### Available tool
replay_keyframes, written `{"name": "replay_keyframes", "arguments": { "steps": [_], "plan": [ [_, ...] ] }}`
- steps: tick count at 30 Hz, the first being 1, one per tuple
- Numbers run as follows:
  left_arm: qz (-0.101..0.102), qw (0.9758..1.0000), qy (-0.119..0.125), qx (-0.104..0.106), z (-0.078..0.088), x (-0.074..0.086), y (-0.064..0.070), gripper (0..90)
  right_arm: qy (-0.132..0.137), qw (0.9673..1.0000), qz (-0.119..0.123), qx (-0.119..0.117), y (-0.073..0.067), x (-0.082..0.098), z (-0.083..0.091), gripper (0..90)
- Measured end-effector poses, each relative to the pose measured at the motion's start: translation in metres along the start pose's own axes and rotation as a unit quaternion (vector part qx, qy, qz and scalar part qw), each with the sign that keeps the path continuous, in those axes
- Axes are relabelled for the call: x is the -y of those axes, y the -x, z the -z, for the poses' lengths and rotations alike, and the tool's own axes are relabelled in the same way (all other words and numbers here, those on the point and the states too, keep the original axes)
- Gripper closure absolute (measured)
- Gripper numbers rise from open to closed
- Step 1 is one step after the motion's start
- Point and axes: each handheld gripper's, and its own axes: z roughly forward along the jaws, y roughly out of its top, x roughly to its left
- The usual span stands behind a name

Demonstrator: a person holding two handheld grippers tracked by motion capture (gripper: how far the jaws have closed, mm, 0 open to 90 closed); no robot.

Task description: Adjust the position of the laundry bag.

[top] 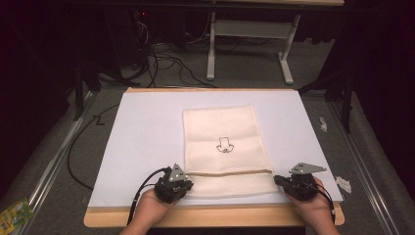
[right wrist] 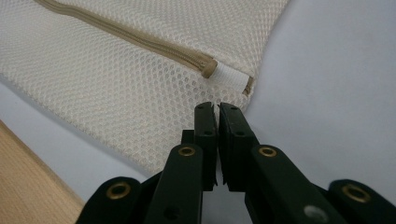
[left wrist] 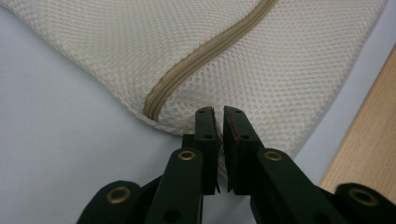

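High view: your mesh bag (top: pixel 222 147) lies flat on the table (top: pixel 142 142), long axis running away from you, zipper (top: pixel 230 172) crosswise at the near end. Your left hand-held gripper (top: pixel 182 185) and right hand-held gripper (top: pixel 280 180) each pinch a near corner.

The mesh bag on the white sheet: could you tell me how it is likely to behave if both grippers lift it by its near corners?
The mesh bag will probably sag between the left gripper and right gripper, being thin open netting lying flat. It looks light. The zipper band may stay slightly stiffer.
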Motion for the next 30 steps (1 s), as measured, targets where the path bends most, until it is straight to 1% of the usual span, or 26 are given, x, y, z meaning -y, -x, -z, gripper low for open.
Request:
{"name": "replay_keyframes", "arguments": {
  "steps": [2,3,4,5,6,7,9,10,11,12,13,14,15,16,17,20,23,24,25,27,28,30],
  "plan": [
    [0.003,0.9999,0.016,-0.003,0.003,-0.001,-0.002,78.9,0.003,1.0000,-0.001,0.001,0.000,-0.001,0.002,84.5],
    [0.009,0.9992,0.036,-0.014,0.008,-0.001,-0.005,72.3,0.015,0.9999,-0.001,0.002,0.000,-0.002,0.004,82.6],
    [0.009,0.9992,0.036,-0.014,0.008,-0.001,-0.005,72.0,0.015,0.9999,-0.001,0.002,0.000,-0.002,0.004,82.6],
    [0.013,0.9985,0.050,-0.020,0.010,-0.001,-0.007,71.8,0.022,0.9998,-0.002,0.003,0.001,-0.003,0.006,80.7],
    [0.017,0.9975,0.064,-0.026,0.012,-0.002,-0.010,71.8,0.022,0.9998,-0.002,0.003,0.001,-0.003,0.006,80.7],
    [0.021,0.9963,0.076,-0.035,0.013,-0.002,-0.012,69.9,0.028,0.9996,-0.004,0.005,0.002,-0.003,0.007,79.6],
    [0.033,0.9937,0.094,-0.052,0.016,-0.002,-0.018,63.1,0.037,0.9992,-0.013,0.009,0.003,-0.004,0.008,77.2],
    [0.037,0.9924,0.102,-0.059,0.017,-0.001,-0.021,61.2,0.042,0.9989,-0.015,0.012,0.004,-0.004,0.008,76.3],
    [0.039,0.9913,0.107,-0.067,0.017,-0.001,-0.024,56.9,0.052,0.9983,-0.020,0.016,0.005,-0.005,0.010,74.2],
    [0.044,0.9898,0.114,-0.073,0.018,0.000,-0.026,56.9,0.052,0.9983,-0.020,0.016,0.005,-0.005,0.010,74.2],
    [0.049,0.9891,0.116,-0.076,0.019,0.000,-0.029,54.3,0.058,0.9979,-0.021,0.019,0.006,-0.006,0.010,73.8],
    [0.064,0.9879,0.122,-0.070,0.020,0.000,-0.034,52.0,0.064,0.9972,-0.028,0.026,0.009,-0.007,0.011,70.8],
    [0.064,0.9879,0.122,-0.070,0.020,0.000,-0.034,51.1,0.064,0.9972,-0.028,0.026,0.009,-0.007,0.011,70.8],
    [0.067,0.9870,0.126,-0.074,0.022,0.000,-0.037,49.4,0.072,0.9962,-0.033,0.034,0.013,-0.007,0.012,67.9],
    [0.067,0.9870,0.126,-0.074,0.022,0.000,-0.037,48.0,0.072,0.9962,-0.033,0.034,0.013,-0.007,0.012,67.9],
    [0.057,0.9875,0.122,-0.081,0.023,0.000,-0.039,45.4,0.079,0.9949,-0.041,0.047,0.016,-0.006,0.013,63.3],
    [0.050,0.9879,0.121,-0.084,0.024,-0.001,-0.040,44.0,0.081,0.9940,-0.050,0.054,0.021,-0.005,0.012,62.6],
    [0.047,0.9880,0.120,-0.086,0.024,-0.002,-0.039,43.6,0.080,0.9935,-0.056,0.057,0.025,-0.004,0.010,62.2],
    [0.046,0.9874,0.124,-0.088,0.024,-0.002,-0.039,43.6,0.080,0.9935,-0.056,0.057,0.025,-0.004,0.010,62.2],
    [0.049,0.9877,0.124,-0.081,0.024,-0.003,-0.038,44.1,0.074,0.9935,-0.062,0.061,0.027,-0.003,0.006,61.8],
    [0.050,0.9876,0.125,-0.082,0.023,-0.003,-0.038,44.2,0.069,0.9935,-0.067,0.061,0.029,-0.003,0.002,61.4],
    [0.048,0.9877,0.125,-0.081,0.023,-0.004,-0.037,44.1,0.066,0.9937,-0.068,0.060,0.031,-0.003,-0.001,60.1]
  ]
}}
